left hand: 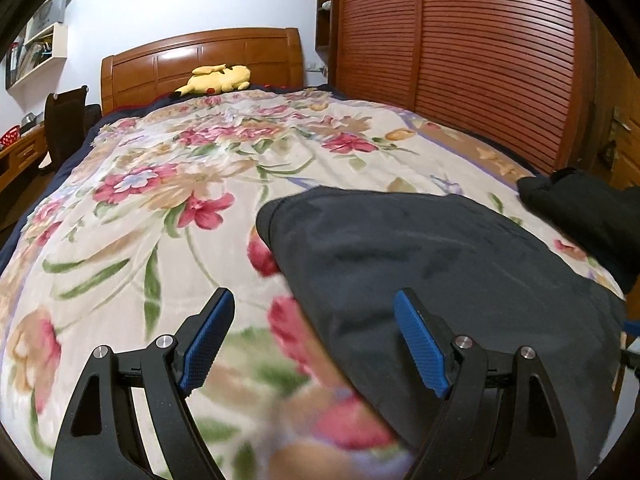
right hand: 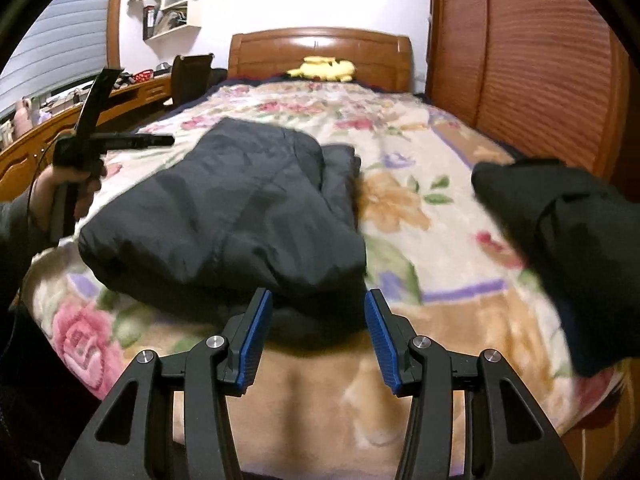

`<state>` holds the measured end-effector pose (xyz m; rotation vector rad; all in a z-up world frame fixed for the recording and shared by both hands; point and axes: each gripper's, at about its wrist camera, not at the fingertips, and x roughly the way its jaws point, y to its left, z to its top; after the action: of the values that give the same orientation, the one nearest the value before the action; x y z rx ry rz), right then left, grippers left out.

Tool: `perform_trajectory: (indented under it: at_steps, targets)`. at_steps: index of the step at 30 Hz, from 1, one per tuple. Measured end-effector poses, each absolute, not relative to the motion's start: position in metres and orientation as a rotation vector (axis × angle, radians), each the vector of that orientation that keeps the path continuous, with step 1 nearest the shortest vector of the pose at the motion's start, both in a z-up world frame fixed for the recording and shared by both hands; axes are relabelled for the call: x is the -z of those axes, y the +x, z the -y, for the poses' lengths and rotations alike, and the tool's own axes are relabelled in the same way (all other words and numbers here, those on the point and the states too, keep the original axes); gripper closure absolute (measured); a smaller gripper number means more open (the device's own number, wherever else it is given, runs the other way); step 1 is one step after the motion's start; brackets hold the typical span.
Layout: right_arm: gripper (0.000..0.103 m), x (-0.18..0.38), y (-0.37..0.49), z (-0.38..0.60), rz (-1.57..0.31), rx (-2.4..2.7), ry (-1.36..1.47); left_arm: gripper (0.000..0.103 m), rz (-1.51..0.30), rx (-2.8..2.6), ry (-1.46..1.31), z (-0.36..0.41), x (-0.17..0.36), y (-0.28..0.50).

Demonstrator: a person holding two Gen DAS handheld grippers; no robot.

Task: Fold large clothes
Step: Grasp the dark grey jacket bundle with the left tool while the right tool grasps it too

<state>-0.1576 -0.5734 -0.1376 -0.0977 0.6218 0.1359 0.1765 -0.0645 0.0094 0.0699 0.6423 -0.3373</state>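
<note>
A dark folded garment (left hand: 440,264) lies on the floral blanket (left hand: 152,216) near the bed's foot. In the left wrist view it is right of centre. My left gripper (left hand: 314,300) hovers over its left edge, open wide, with nothing between its blue pads (left hand: 208,340). In the right wrist view the same garment (right hand: 240,208) lies just beyond my right gripper (right hand: 317,296), which is open about halfway over the near hem and holds nothing. A hand (right hand: 76,188) holds the left gripper's handle at the garment's left side. A second dark garment (right hand: 568,248) lies bunched at the right.
A yellow plush toy (left hand: 216,78) rests by the wooden headboard (left hand: 200,56). A slatted wooden wardrobe (left hand: 460,60) runs along the bed's right side. A desk (right hand: 80,120) and a dark chair (right hand: 192,76) stand to the left. The second garment (left hand: 592,216) hangs over the right edge.
</note>
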Motion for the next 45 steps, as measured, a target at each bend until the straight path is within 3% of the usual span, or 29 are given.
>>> perform_trajectory:
  at_steps: [6, 16, 25, 26, 29, 30, 32, 35, 45]
  targets:
    - [0.053, 0.150, -0.133, 0.580, -0.647, -0.115, -0.026, 0.020, -0.680, 0.352, 0.072, 0.070, -0.002, 0.214]
    - [0.044, 0.163, -0.117, 0.584, -0.658, -0.099, 0.002, 0.020, -0.762, 0.332, 0.118, 0.076, 0.016, 0.263]
    - [0.043, 0.173, -0.110, 0.591, -0.688, -0.147, 0.102, 0.016, -0.807, 0.330, 0.109, 0.084, 0.036, 0.275]
    - [0.043, 0.174, -0.109, 0.591, -0.690, -0.152, 0.102, 0.018, -0.814, 0.333, 0.101, 0.084, 0.037, 0.275]
    - [0.046, 0.175, -0.106, 0.591, -0.696, -0.160, 0.106, 0.050, -0.860, 0.427, 0.015, 0.081, 0.038, 0.278]
    - [0.049, 0.175, -0.104, 0.591, -0.696, -0.170, 0.112, 0.056, -0.863, 0.425, 0.008, 0.081, 0.037, 0.278]
    - [0.069, 0.175, -0.104, 0.590, -0.697, -0.201, 0.127, 0.068, -0.856, 0.426, 0.049, 0.088, 0.034, 0.273]
    - [0.084, 0.173, -0.105, 0.584, -0.686, -0.214, 0.095, 0.083, -0.835, 0.387, 0.133, 0.100, 0.022, 0.261]
    - [0.092, 0.150, -0.120, 0.582, -0.590, -0.207, 0.034, 0.087, -0.689, 0.379, 0.129, 0.088, -0.048, 0.203]
